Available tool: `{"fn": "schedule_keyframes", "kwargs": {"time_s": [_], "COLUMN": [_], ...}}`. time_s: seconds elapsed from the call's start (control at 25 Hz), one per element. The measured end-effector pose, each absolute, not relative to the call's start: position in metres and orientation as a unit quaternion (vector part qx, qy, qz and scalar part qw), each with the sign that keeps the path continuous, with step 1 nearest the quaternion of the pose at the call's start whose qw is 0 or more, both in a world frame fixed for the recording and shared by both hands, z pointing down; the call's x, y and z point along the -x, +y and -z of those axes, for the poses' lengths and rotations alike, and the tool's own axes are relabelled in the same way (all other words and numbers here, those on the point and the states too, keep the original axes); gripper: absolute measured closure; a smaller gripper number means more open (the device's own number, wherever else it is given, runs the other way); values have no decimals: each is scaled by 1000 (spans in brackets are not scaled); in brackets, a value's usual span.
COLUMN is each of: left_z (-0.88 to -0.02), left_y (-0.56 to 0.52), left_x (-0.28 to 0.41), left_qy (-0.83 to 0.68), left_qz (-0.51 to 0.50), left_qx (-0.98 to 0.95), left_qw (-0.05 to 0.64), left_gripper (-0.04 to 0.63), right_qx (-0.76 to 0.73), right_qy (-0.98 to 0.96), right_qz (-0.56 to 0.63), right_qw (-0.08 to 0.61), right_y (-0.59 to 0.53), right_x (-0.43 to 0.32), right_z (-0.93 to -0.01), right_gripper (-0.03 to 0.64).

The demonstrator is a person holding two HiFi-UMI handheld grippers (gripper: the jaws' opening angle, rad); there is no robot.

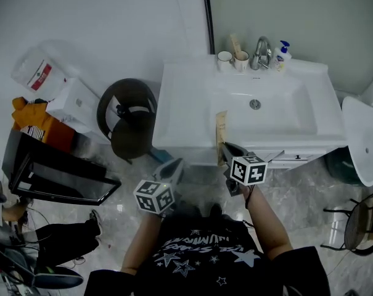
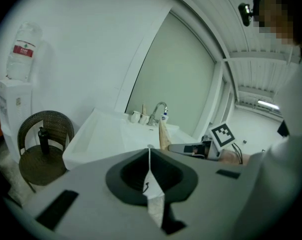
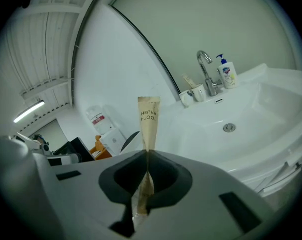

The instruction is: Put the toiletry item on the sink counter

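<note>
Right gripper [image 3: 147, 156] nearest: jaws pinched almost closed on lower end of toothbrush packet [image 3: 149, 121], packet standing upright out of grip. Head view puts packet over front rim of sink counter [image 1: 174, 113], not resting on it (height unclear). Left gripper [image 2: 150, 156] closed, empty, set back from sink. Carry looks about done; lay-down and release left.
</note>
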State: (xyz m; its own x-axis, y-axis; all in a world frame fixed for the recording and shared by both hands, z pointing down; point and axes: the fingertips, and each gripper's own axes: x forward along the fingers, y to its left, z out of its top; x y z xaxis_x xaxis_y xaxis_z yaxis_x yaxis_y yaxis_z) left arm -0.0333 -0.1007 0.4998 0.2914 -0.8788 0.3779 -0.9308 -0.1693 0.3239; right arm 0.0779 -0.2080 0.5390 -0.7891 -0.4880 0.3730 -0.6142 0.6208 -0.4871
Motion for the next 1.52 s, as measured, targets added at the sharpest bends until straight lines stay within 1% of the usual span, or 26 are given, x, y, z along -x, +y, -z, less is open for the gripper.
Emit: {"fn": "schedule_keyframes", "kwargs": {"time_s": [0.32, 0.6, 0.96, 1.12, 1.28, 1.52], "left_z": [-512, -509, -517, -518, -515, -511], "left_y": [-107, -151, -207, -240, -271, -309], "left_x": [46, 59, 112, 139, 165, 193], "left_qy": [-595, -583, -582, -580, -577, -573], "left_qz": [-47, -39, -35, -56, -53, -46], "left_qx": [-756, -768, -766, -772, -774, -777], "left_qw": [271, 263, 271, 256, 256, 256], "left_gripper": [575, 575, 575, 575, 575, 575], "right_qx": [-307, -325, -339, -342, -351, -348], "right_qy": [-894, -890, -888, -889, -885, -892], "right_qz": [-307, -298, -283, -268, -266, -230], "right_qw": [111, 116, 129, 143, 148, 175], "right_y": [-212, -240, -301, -335, -366, -400], "right_x": [-69, -67, -25, -2, 16, 40], "right_z": [-541, -538, -536, -536, -537, -536], "right_gripper": [594, 594, 594, 594, 594, 594]}}
